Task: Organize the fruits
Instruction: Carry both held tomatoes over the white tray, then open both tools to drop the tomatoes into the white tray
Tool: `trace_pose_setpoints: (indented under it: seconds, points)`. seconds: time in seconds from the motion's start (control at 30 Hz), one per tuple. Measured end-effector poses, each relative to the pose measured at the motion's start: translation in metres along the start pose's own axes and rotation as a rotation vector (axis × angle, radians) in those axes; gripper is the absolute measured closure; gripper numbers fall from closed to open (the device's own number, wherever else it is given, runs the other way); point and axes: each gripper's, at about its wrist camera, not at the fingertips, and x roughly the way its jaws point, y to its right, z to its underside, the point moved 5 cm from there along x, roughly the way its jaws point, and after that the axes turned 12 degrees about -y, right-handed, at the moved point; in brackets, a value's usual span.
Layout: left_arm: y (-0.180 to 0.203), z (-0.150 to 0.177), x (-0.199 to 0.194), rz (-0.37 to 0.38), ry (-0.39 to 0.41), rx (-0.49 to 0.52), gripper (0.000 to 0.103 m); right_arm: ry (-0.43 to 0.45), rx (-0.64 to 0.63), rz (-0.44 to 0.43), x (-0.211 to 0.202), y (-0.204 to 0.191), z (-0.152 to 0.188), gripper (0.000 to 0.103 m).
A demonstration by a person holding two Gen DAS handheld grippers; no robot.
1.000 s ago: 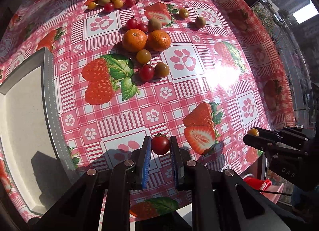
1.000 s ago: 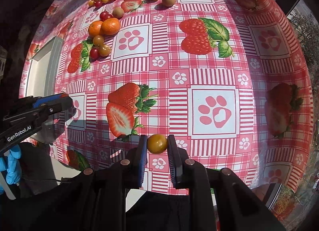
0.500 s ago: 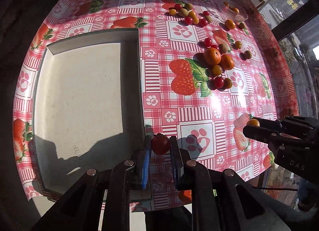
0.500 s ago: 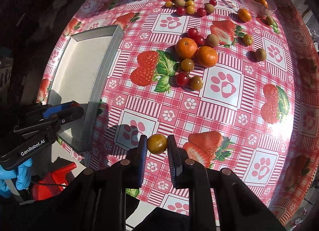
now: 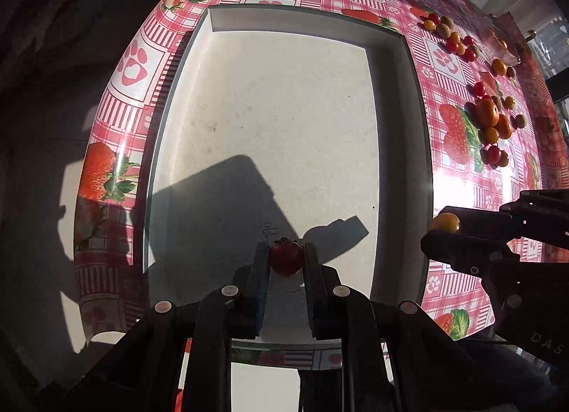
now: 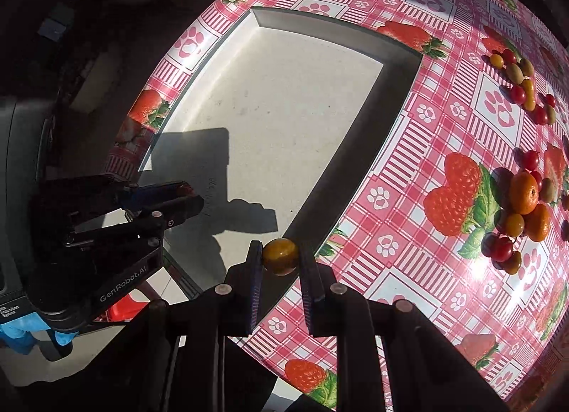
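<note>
A: What sits at the left of the frames?

B: The grey tray [image 5: 391, 56] fills the left and centre of both views, its floor bare so far as I can see. In the left wrist view the left gripper [image 5: 285, 262] hangs over the tray's lower part, clamped on a red cherry tomato [image 5: 285, 261].

A: And further right?

B: The right gripper [image 6: 281, 257] at bottom centre of its own view pinches a yellow cherry tomato [image 6: 280, 256] above the tray's right rim. The loose fruit pile [image 6: 522, 209] lies at the right edge on the strawberry tablecloth [image 6: 409, 198].

A: Which step, then?

B: Delivery, I judge. Next each claw should lower inside the walls and part gently, so the round fruits don't roll.
</note>
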Motion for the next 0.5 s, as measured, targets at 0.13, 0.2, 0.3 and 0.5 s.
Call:
trace_pose_setpoints:
  seconds: [0.13,0.2,0.3,0.5]
  points:
    - [-0.007,0.002,0.01,-0.016,-0.022,0.006,0.083,-0.049,-0.009,-0.004,0.02,-0.012,-0.008,0.081]
    - [-0.008,0.004,0.015,-0.012,-0.032,0.009,0.083,-0.065,-0.004,-0.002,0.027,-0.014,-0.01,0.081]
    - [-0.008,0.007,0.019,-0.014,-0.032,0.016,0.083,-0.093,0.0,0.019,0.038,-0.013,-0.011,0.081]
    - [-0.003,0.007,0.033,-0.056,-0.059,0.025,0.058,-0.137,-0.001,0.045,0.055,-0.013,-0.012,0.072]
